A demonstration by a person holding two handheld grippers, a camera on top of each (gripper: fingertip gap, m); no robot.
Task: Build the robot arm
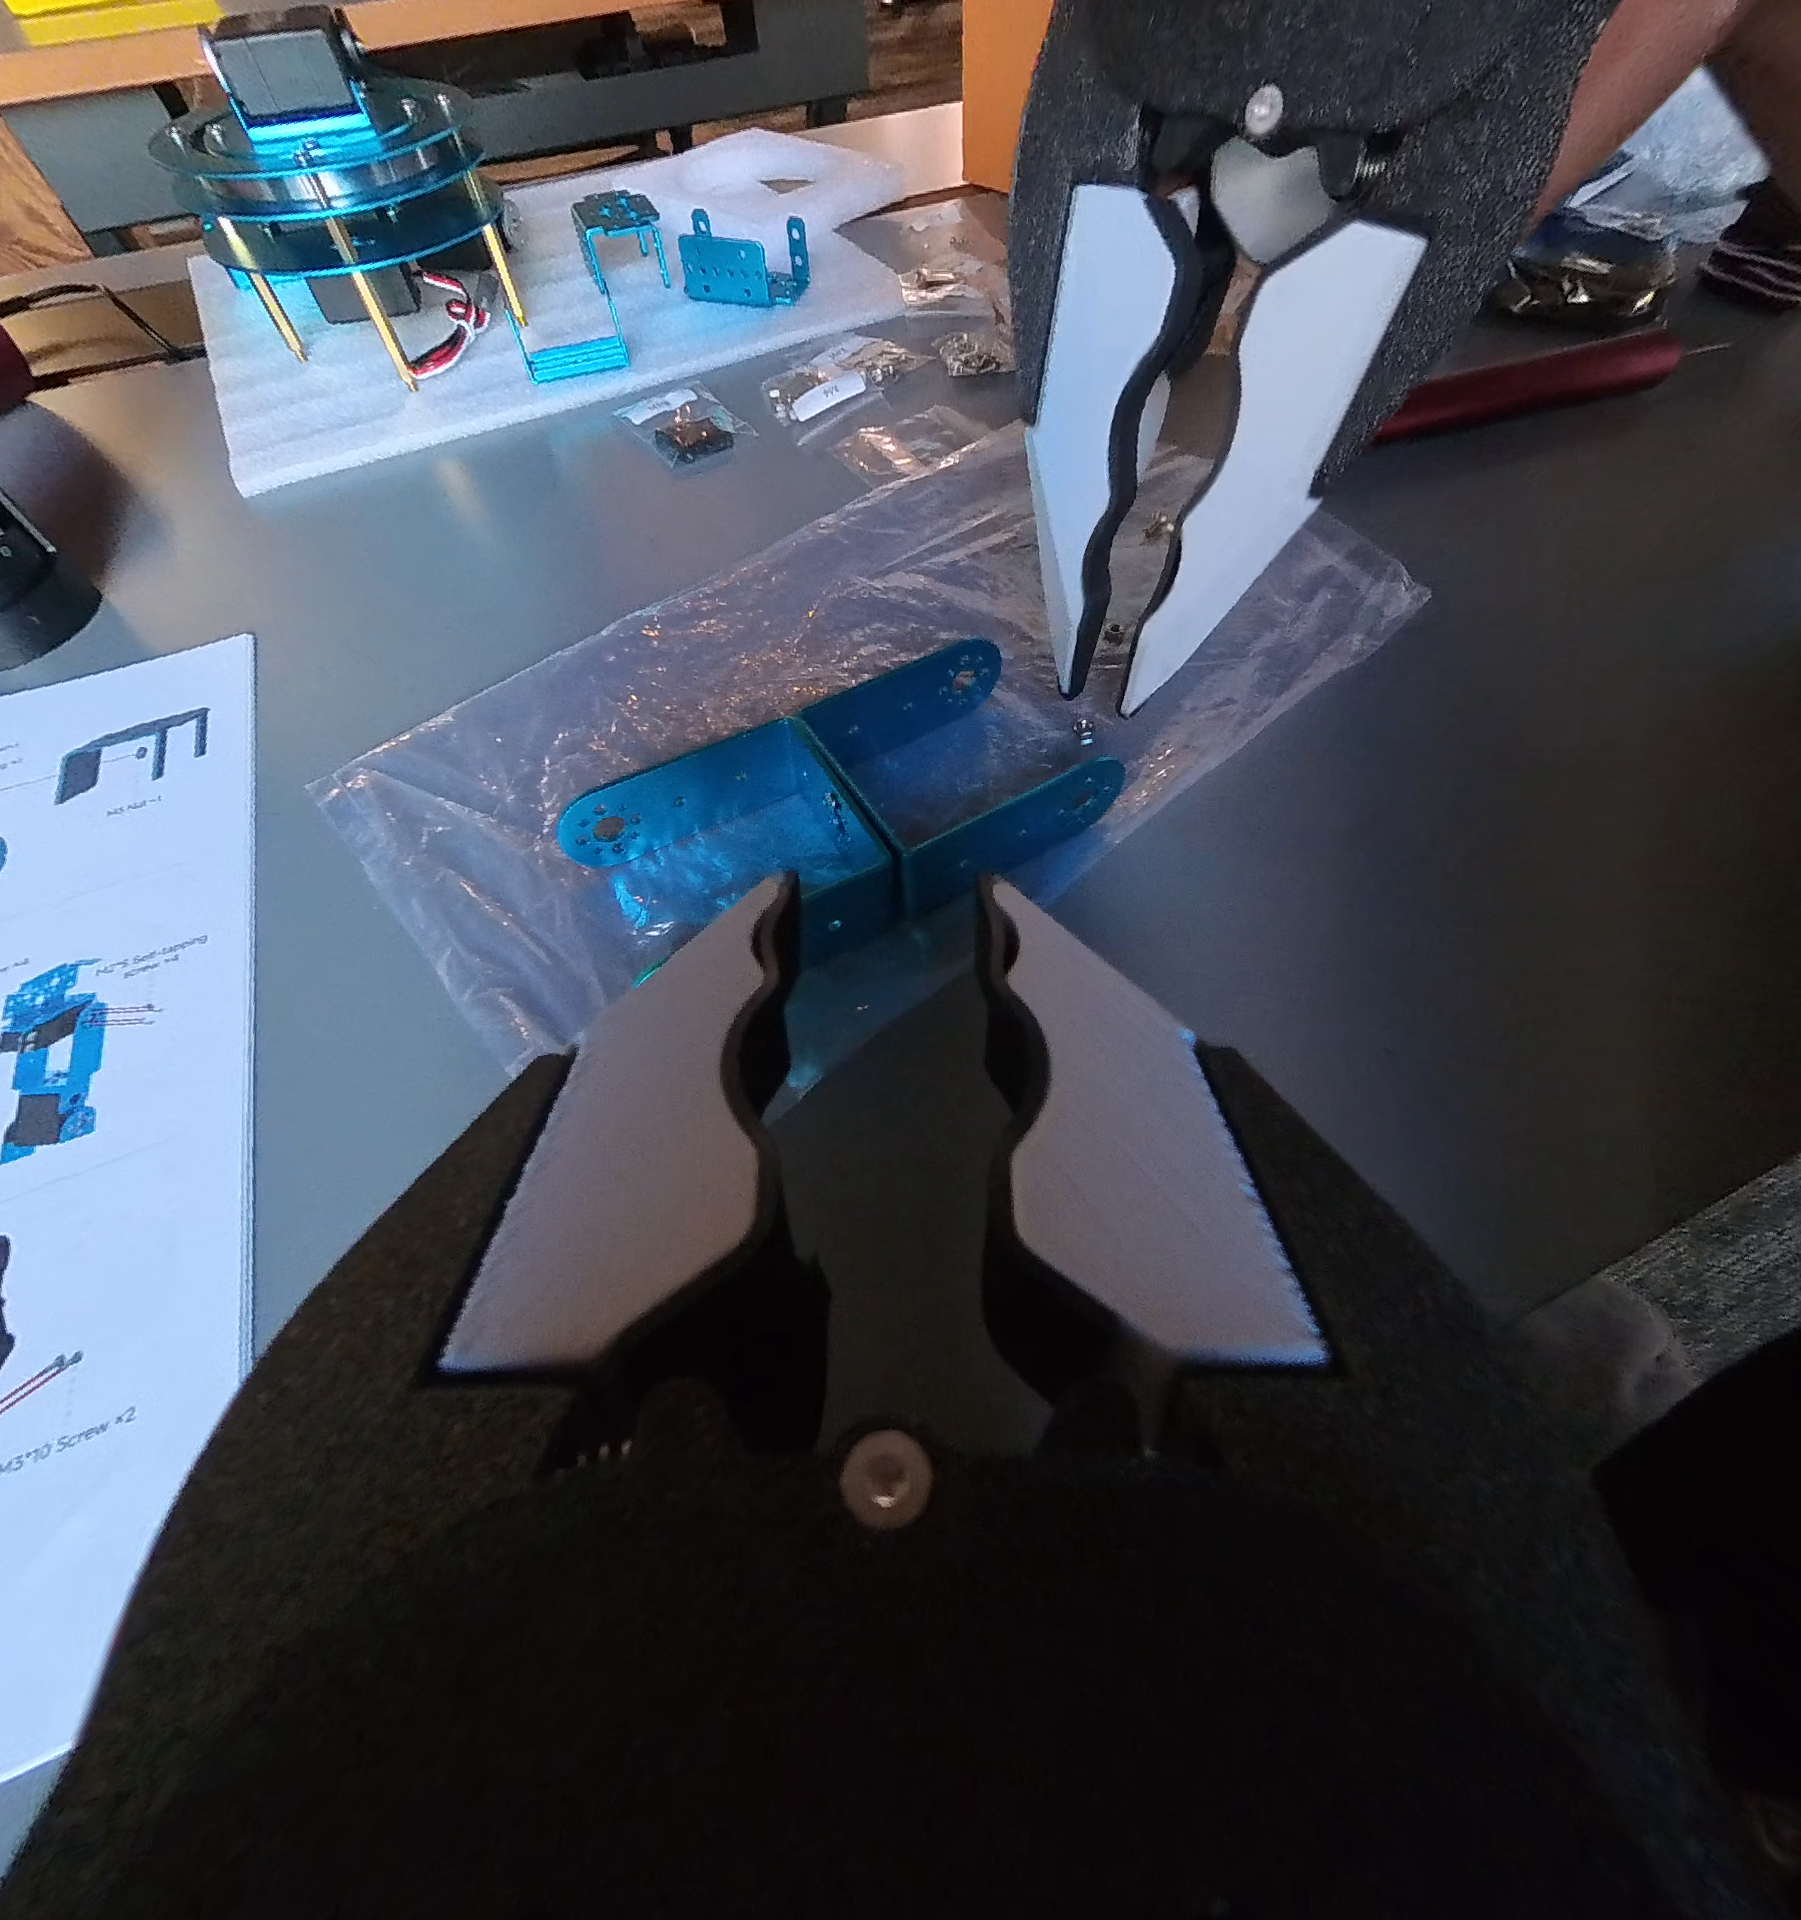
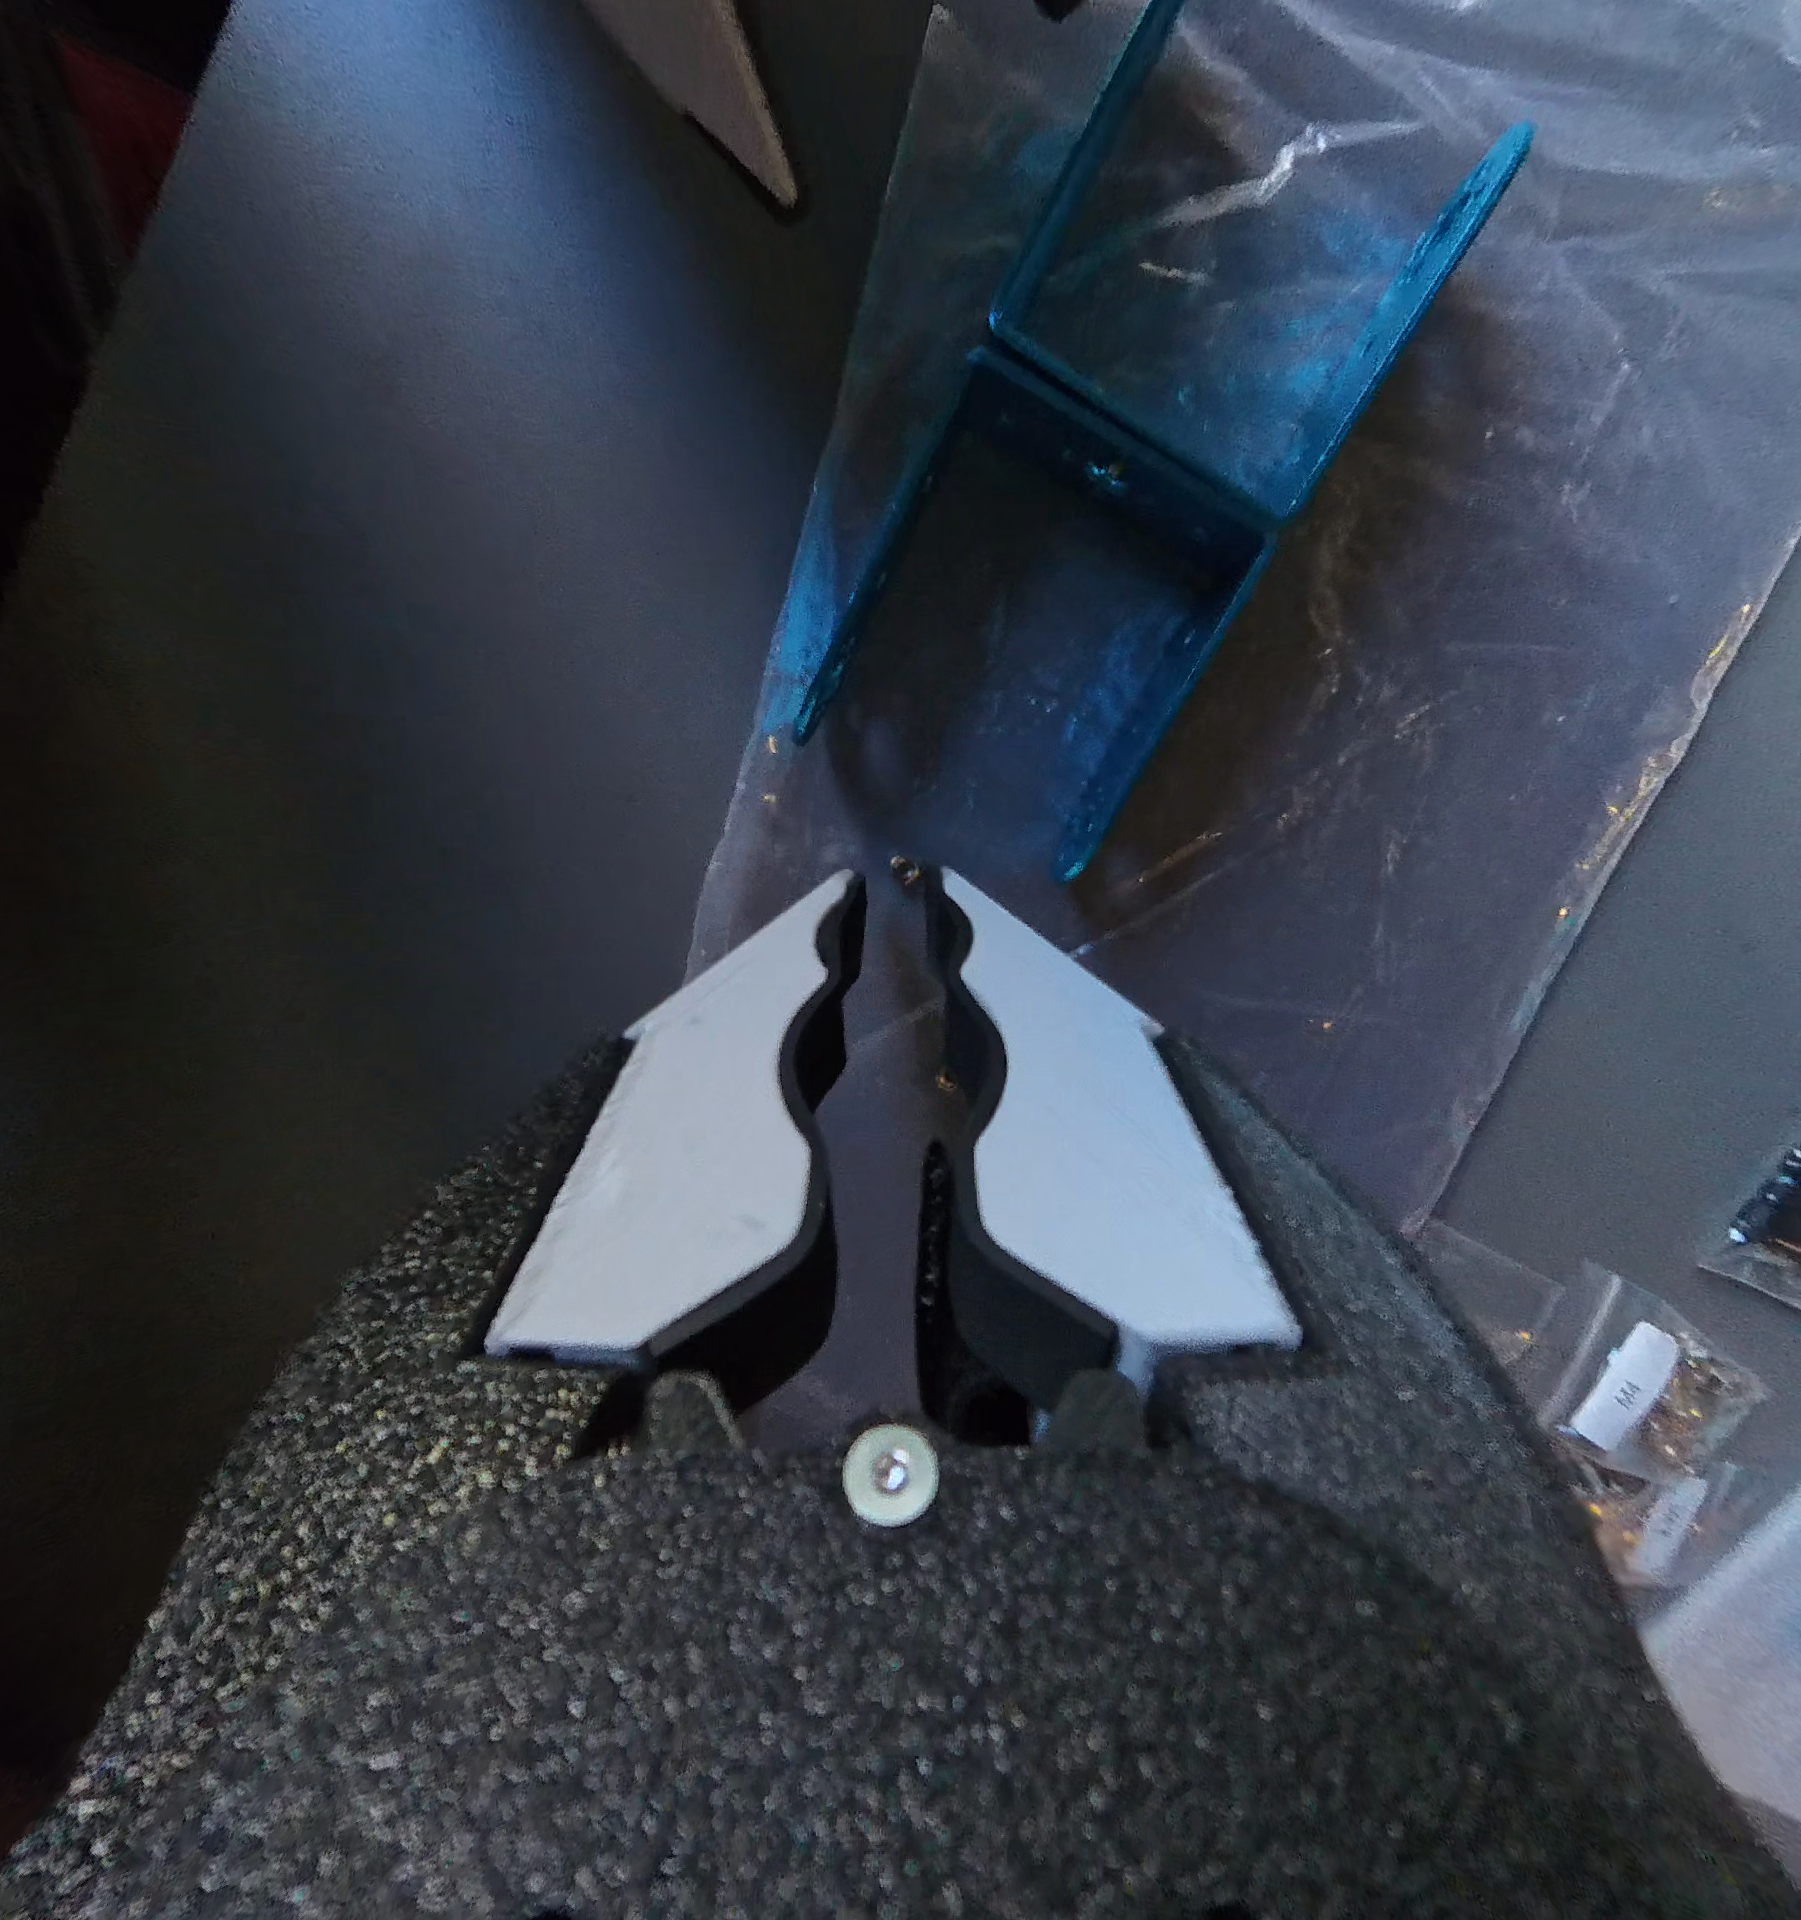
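Left gripper: your left gripper (image 1: 885, 914) sits low over the near edge of the clear plastic bag (image 1: 522, 748), its fingers (image 1: 667, 1101) spread apart with nothing between them.
Nearest to it: the blue metal brackets (image 1: 834, 810), 2 U-shaped pieces set back to back, lie on the bag just beyond your left fingertips; you cannot tell whether the tips touch them.
Right gripper: your right gripper (image 2: 901, 878) points down at the far side of the same bag (image 2: 1498, 727), fingers (image 2: 688, 1143) drawn close with a narrow gap left, clamped on nothing.
At its tips: 1 small screw (image 2: 906, 868) lies on the plastic right between and just ahead of your right fingertips; in the left wrist view a small screw (image 1: 1083, 727) lies just below those tips.
Brackets from the right: the brackets (image 2: 1114, 488) lie just beyond the screw, apart from your fingers.
Desk: grey desk (image 1: 1498, 831); an instruction sheet (image 1: 96, 1039) lies at your left.
Farther back: a white foam sheet (image 1: 283, 436) carries a blue round assembly (image 1: 335, 197) and more blue brackets (image 1: 730, 260); small parts bags (image 1: 823, 395) lie near it, and a red-handled tool (image 1: 1530, 379) lies at the right.
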